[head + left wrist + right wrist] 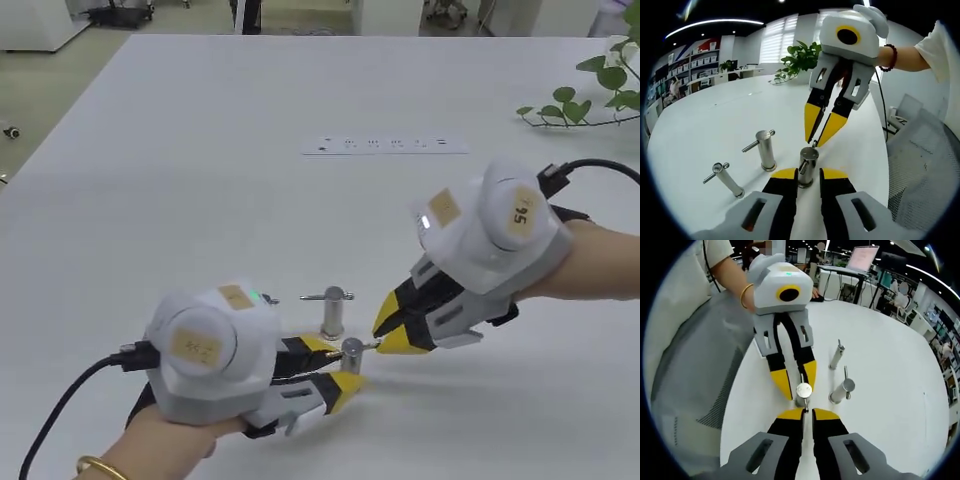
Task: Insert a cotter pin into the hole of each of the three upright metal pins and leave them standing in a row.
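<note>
My left gripper (340,366) is shut on an upright metal pin (352,350), its yellow-tipped jaws on either side of the shaft (808,164). My right gripper (388,336) is shut on a thin cotter pin (371,346), whose tip touches the top of that pin; in the right gripper view the jaws (807,413) point straight at the pin head (803,390). Just behind stands a second metal pin (332,318) with a cotter pin through its top. A third metal pin (729,180), also holding a cotter pin, leans further left.
The white table (250,150) is wide and bare ahead. A flat white strip (385,146) lies further back in the middle. Plant leaves (590,100) reach in at the far right. Cables trail from both grippers.
</note>
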`<state>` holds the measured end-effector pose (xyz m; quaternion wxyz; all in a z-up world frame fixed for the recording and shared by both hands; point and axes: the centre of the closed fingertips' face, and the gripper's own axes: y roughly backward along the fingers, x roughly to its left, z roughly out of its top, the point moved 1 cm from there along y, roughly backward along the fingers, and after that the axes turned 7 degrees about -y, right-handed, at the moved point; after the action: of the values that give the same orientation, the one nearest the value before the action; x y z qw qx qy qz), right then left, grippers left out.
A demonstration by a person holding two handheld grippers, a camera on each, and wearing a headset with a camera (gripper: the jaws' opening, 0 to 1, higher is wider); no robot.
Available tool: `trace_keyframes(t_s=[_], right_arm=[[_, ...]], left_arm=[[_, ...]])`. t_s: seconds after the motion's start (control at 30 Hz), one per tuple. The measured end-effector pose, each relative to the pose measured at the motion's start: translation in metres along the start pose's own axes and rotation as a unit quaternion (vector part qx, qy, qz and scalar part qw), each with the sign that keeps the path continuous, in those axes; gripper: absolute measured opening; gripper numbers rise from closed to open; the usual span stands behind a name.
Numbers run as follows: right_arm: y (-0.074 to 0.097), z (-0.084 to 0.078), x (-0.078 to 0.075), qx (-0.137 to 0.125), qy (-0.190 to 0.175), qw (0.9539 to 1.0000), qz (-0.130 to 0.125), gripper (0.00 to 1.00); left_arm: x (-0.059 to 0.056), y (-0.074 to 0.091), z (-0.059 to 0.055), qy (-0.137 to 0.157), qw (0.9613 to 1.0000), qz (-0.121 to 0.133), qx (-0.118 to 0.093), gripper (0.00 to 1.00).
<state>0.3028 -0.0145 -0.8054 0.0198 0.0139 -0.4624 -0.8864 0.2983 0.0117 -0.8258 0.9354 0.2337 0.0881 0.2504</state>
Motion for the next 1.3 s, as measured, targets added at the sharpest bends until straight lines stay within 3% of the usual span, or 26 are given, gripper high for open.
trace_keyframes(t_s=[0.07,0.23,0.77,0.87,1.0,1.3], right_arm=[[-0.001,0.0,0.0,0.0,0.017,0.9999,-0.003,0.05],[-0.002,0.001,0.0,-0.007,0.019,0.9998,-0.006,0.05],[-0.005,0.006,0.002,-0.016,-0.013,0.9998,-0.006,0.05],[-0.004,0.006,0.002,-0.017,-0.013,0.9997,-0.008,0.06],[-0.002,0.01,-0.001,-0.033,-0.025,0.9991,-0.014,0.12],[-0.004,0.017,0.002,-0.062,-0.044,0.9971,-0.003,0.21]], left_arm=[[0.001,0.0,0.0,0.004,1.0,0.002,0.0,0.14],[0.002,0.0,0.001,0.013,0.9999,0.002,-0.004,0.12],[0.002,-0.002,0.001,0.017,0.9998,0.001,-0.005,0.12],[0.001,-0.002,0.001,0.02,0.9998,-0.001,-0.001,0.18],[0.0,0.001,0.0,0.002,0.9999,0.001,0.011,0.27],[0.002,0.017,-0.001,-0.022,0.9997,0.005,0.007,0.37]])
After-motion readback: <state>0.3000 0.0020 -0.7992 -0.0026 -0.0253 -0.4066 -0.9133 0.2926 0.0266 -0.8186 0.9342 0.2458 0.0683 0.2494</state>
